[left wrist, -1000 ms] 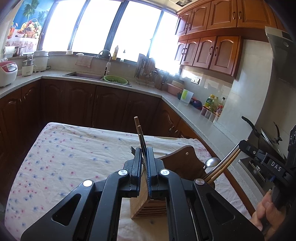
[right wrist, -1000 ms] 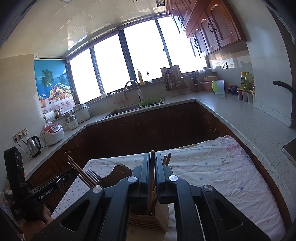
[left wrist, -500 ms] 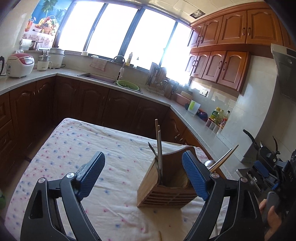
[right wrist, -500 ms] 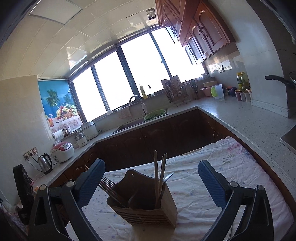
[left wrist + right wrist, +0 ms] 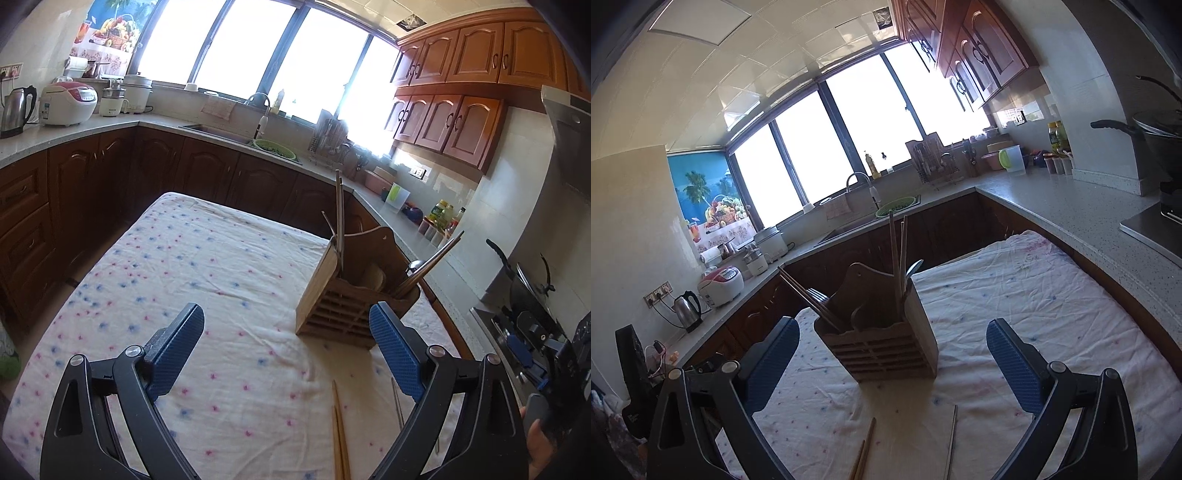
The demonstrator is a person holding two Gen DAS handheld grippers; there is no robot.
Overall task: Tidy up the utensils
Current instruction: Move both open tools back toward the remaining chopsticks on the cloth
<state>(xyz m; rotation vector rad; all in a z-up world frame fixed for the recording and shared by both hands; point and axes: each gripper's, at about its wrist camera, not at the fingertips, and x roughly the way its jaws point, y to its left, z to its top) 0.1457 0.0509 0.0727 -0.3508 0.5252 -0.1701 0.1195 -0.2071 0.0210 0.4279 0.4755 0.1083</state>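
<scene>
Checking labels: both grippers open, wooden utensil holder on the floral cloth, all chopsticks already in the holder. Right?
Not quite. Both grippers are open, left gripper and right gripper, and the wooden utensil holder stands on the floral cloth, but the right wrist view shows loose chopsticks lying on the cloth before it.

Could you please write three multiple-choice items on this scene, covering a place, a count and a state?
1. Where does the wooden utensil holder stand?
A. in the sink
B. on the cloth-covered table
C. on the counter

2. How many wooden chopsticks lie loose on the cloth near the camera?
A. two
B. five
C. none

3. How are the left gripper and right gripper?
A. both shut
B. one shut
C. both open

Answers: 1 B, the holder rests on the dotted cloth; 2 A, a pair lies side by side; 3 C, the blue pads stand wide apart with nothing between.
</scene>
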